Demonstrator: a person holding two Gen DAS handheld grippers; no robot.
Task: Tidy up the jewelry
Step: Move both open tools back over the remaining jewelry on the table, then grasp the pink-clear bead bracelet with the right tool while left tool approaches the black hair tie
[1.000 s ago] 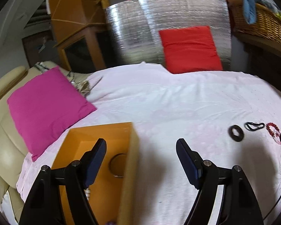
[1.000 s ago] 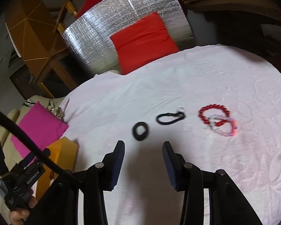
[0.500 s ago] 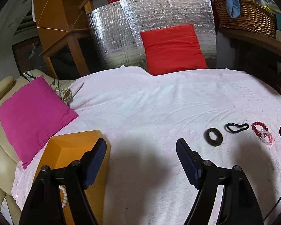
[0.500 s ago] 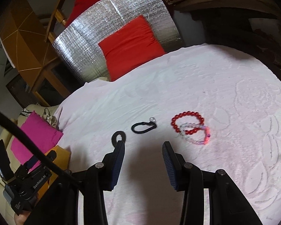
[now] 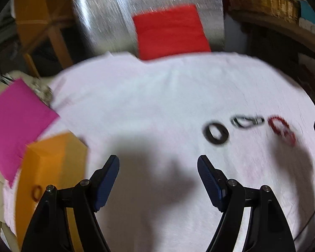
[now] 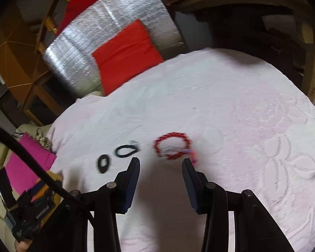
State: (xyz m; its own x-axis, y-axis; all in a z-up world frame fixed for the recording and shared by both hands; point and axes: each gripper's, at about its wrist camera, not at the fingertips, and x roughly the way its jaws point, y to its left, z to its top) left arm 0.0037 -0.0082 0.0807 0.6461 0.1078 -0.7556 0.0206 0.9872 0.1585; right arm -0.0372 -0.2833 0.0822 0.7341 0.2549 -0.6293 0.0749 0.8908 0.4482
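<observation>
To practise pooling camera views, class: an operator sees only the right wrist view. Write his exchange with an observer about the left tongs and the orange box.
Operator: Are the left tongs free?
Observer: Yes, the left tongs are open and hold nothing.
Operator: What about the orange box?
Observer: The orange box is open on top. A small ring lies inside, too blurred to describe further.

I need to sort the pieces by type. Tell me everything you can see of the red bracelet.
The red bracelet is a closed ring of small round glossy red beads, lying flat on the white bedspread. A paler, clear-and-pink beaded bracelet overlaps its near edge. It sits just ahead of the open right tongs, untouched, with the black loop to its left. Motion blur hides finer detail.
</observation>
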